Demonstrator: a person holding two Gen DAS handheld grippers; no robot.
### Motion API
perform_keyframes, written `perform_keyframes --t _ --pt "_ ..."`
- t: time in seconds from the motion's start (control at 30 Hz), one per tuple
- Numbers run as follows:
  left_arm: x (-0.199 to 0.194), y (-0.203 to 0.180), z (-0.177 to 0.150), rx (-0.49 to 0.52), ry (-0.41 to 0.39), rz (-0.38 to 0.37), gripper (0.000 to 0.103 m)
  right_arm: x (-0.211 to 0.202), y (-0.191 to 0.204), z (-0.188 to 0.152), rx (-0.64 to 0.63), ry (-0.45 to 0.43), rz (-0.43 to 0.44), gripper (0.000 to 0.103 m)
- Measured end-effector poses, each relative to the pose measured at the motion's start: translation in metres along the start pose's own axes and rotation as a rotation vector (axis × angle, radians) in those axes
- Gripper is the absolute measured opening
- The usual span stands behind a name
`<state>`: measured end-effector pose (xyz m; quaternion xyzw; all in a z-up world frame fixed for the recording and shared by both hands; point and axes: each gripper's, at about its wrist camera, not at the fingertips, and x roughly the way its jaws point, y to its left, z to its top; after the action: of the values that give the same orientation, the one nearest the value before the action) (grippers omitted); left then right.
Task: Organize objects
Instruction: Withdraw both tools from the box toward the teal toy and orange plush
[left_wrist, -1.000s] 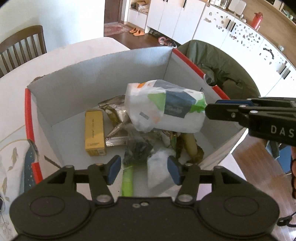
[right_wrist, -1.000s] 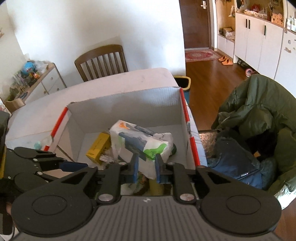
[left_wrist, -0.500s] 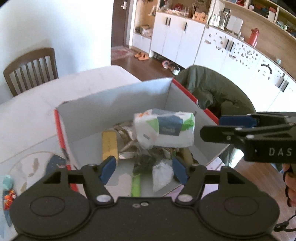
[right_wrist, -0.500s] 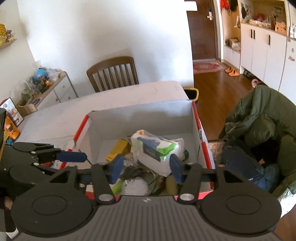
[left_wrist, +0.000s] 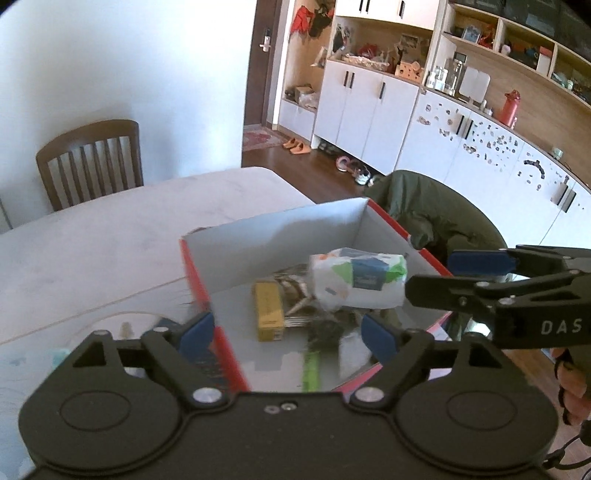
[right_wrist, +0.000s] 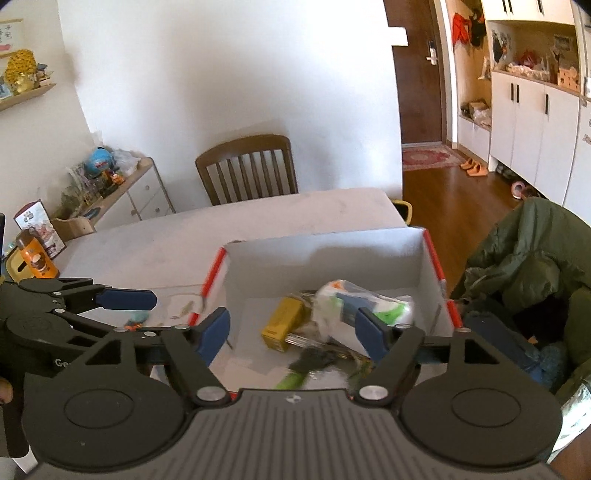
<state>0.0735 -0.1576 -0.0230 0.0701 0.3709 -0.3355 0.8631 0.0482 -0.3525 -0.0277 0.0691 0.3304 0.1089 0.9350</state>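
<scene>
A red-edged cardboard box (left_wrist: 280, 229) (right_wrist: 325, 251) stands on the table. Inside lie a white tissue pack (left_wrist: 358, 282) (right_wrist: 365, 310) with blue and green print, a yellow carton (left_wrist: 269, 310) (right_wrist: 282, 328), foil wrappers, dark items and a green tube (left_wrist: 311, 371) (right_wrist: 293, 378). My left gripper (left_wrist: 284, 332) hovers open above the box's near left corner, holding nothing. My right gripper (right_wrist: 293, 330) is open too, raised above the box's near edge; in the left wrist view its fingers (left_wrist: 480, 260) show at the right of the box.
A wooden chair (right_wrist: 247, 170) stands behind the pale table (left_wrist: 110, 236). A green jacket (right_wrist: 528, 254) drapes a seat right of the box. An orange bottle (right_wrist: 37, 258) and small toys sit on the left. White cabinets (left_wrist: 373, 110) line the far wall.
The right gripper let go of the tissue pack, which now rests in the box, and opened wide. Both grippers rose and pulled back from the box.
</scene>
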Motion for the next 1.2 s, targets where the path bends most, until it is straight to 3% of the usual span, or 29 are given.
perform_keyframes --t 0.37,0.97,1.2 --pt "-0.037 0.062 -0.008 -0.018 -0.038 0.024 0.102 0.010 0.066 -0.001 -0.003 -0.022 0.033 0.089" --pt "-0.062 0.156 -0.029 -0.048 -0.076 0.059 0.103 0.037 0.160 -0.008 -0.038 -0.022 0.038 0.092" --pt "-0.058 0.199 -0.039 -0.094 -0.087 0.113 0.103 0.057 0.193 -0.017 -0.089 -0.001 0.031 0.092"
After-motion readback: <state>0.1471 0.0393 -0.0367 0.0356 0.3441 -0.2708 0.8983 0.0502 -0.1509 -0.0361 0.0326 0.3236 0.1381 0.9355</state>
